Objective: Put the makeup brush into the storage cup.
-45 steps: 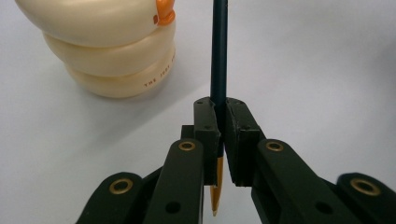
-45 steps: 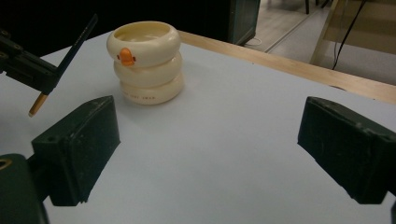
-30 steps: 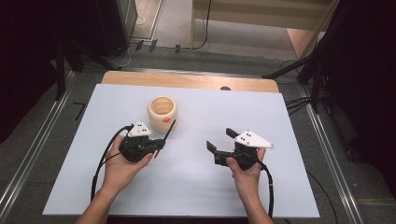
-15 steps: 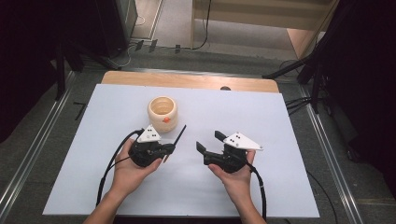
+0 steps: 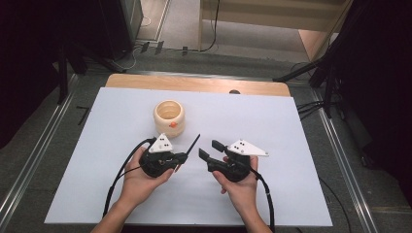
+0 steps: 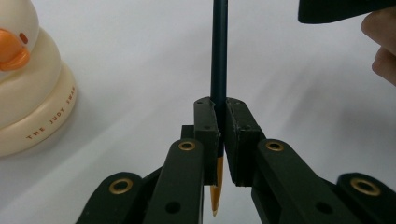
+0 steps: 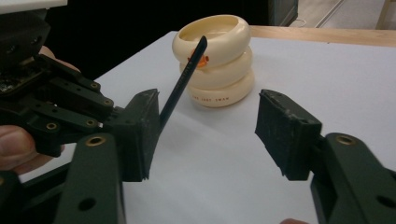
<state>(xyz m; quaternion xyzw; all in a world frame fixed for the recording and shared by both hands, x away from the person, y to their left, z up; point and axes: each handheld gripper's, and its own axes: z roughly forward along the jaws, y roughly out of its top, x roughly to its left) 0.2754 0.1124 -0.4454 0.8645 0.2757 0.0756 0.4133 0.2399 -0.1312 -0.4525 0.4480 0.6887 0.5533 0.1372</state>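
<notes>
On the white surface [image 5: 291, 145], near its middle, the person's two hands hold the grippers close together, fingers turned toward each other. The left gripper [image 5: 183, 156] has its fingers [image 6: 207, 126] pressed tight on a thin dark pencil with a yellow-tipped end [image 6: 218, 56]; the yellow tip pokes out below the fingers in the left gripper view, and the long dark shaft runs out past them. In the high view the pencil slants up and away from the left gripper, its far end in the gap between the two grippers and clear of the surface.

The right gripper [image 5: 211, 149] sits just beside that far end. Its fingers [image 7: 287, 133] have just been closing and now stand about half apart with nothing pressed between them. In the right gripper view the pencil shaft rises just behind its left finger, and I cannot tell whether they touch.

Behind the left gripper, near but apart from it, stands a cream ringed duck-shaped holder with an orange beak [image 5: 169, 117], upright, its open top facing up.
</notes>
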